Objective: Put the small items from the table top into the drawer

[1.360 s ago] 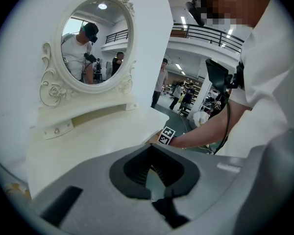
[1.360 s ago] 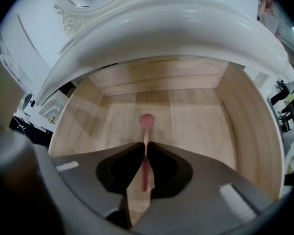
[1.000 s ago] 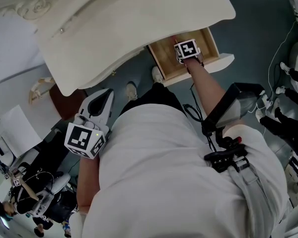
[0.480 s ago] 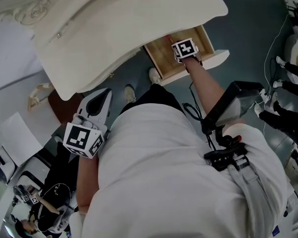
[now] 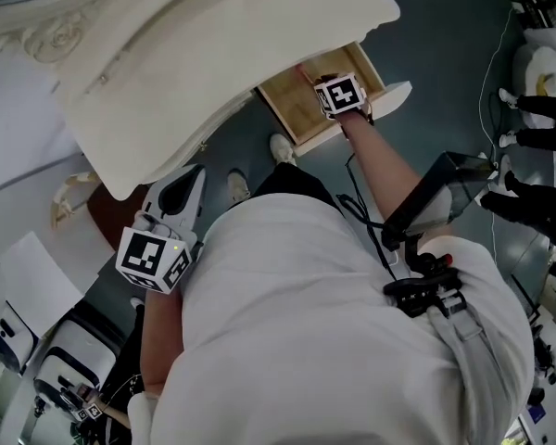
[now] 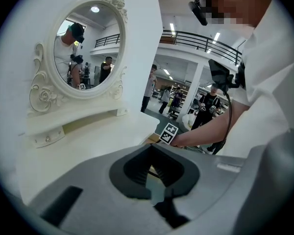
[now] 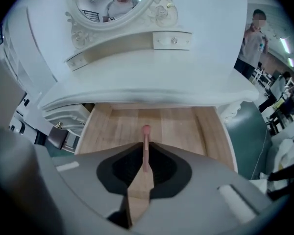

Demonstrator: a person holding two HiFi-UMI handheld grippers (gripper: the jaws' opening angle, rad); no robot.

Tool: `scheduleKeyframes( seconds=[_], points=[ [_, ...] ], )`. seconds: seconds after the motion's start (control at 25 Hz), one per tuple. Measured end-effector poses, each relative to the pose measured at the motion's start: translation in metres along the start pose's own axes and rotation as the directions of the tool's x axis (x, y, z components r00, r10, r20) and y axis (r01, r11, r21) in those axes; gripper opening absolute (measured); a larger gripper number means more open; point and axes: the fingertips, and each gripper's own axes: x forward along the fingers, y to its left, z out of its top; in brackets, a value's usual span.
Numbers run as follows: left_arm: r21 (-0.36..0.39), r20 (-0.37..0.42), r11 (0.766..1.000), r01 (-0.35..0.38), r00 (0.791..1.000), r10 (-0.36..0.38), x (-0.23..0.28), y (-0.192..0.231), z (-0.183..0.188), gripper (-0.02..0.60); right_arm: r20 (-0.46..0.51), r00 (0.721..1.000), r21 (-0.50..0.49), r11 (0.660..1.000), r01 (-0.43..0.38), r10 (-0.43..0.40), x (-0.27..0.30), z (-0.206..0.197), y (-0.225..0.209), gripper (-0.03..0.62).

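The wooden drawer (image 5: pixel 283 111) stands pulled out under the white dressing table (image 5: pixel 213 54). My right gripper (image 5: pixel 326 80) reaches into it. In the right gripper view a thin wooden stick with a pink tip (image 7: pixel 146 151) runs between the jaws of my right gripper (image 7: pixel 146 166) and points out over the drawer floor (image 7: pixel 112 126). The jaws are closing on the stick. My left gripper (image 5: pixel 183 191) hangs below the table edge at the left, shut and empty, and shows the same in its own view (image 6: pixel 154 173). No other small items show on the table top.
An oval mirror (image 6: pixel 83 43) with a small shelf drawer stands on the table. The person's shoes (image 5: pixel 280 146) are on the dark floor by the drawer front (image 5: pixel 394 95). Other people and equipment stand around the room's edges.
The head view has drifted, so table and drawer sit a little further left and up. My right gripper stays in the drawer. The left gripper has hardly moved.
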Motion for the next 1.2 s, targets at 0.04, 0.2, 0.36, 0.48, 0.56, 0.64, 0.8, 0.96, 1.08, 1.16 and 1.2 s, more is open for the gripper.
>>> scheduleKeyframes(
  seconds=[0.04,0.2,0.36,0.48,0.56,0.64,0.8,0.96,1.08,1.16,1.2],
  points=[
    [0.002,0.004,1.0,0.007,1.0,-0.007,-0.002,0.0,-0.001,-0.005,0.011,1.0,-0.001,1.0,0.01,-0.01,-0.006,0.001,0.002,0.03],
    [0.01,0.017,0.999,0.032,0.999,-0.032,-0.011,-0.001,-0.005,-0.005,0.043,0.999,0.015,1.0,0.026,-0.026,-0.03,-0.002,0.011,0.002],
    [0.026,0.029,0.998,0.059,0.998,-0.059,-0.023,-0.009,-0.011,-0.005,0.072,0.997,0.034,0.999,0.019,-0.022,-0.056,-0.011,0.03,0.002],
    [0.04,0.038,0.996,0.082,0.996,-0.084,-0.037,-0.012,-0.015,-0.005,0.092,0.996,0.04,0.999,0.004,-0.008,-0.077,-0.018,0.054,0.002],
    [0.044,0.038,0.994,0.097,0.994,-0.099,-0.038,-0.011,-0.017,-0.005,0.098,0.995,0.034,0.999,-0.013,0.009,-0.084,-0.022,0.066,0.002],
    [0.049,0.036,0.992,0.112,0.993,-0.114,-0.037,-0.01,-0.02,-0.005,0.103,0.995,0.022,1.0,-0.021,0.018,-0.09,-0.025,0.076,0.002],
    [0.069,0.035,0.988,0.136,0.99,-0.139,-0.048,-0.009,-0.027,-0.005,0.125,0.992,-0.004,1.0,-0.023,0.024,-0.11,-0.032,0.102,0.002],
    [0.085,0.04,0.985,0.149,0.988,-0.152,-0.065,-0.007,-0.036,-0.005,0.147,0.989,-0.029,0.999,-0.026,0.03,-0.13,-0.039,0.133,0.002],
    [0.094,0.032,0.983,0.157,0.986,-0.161,-0.078,-0.004,-0.046,-0.005,0.172,0.984,-0.049,0.998,-0.03,0.038,-0.144,-0.042,0.159,0.001],
    [0.101,0.024,0.982,0.161,0.986,-0.165,-0.086,-0.002,-0.053,-0.005,0.192,0.98,-0.058,0.998,-0.039,0.049,-0.152,-0.043,0.177,0.001],
    [0.105,0.021,0.981,0.164,0.986,-0.167,-0.09,-0.001,-0.056,-0.005,0.201,0.978,-0.065,0.997,-0.04,0.053,-0.156,-0.044,0.186,0.001]
  ],
)
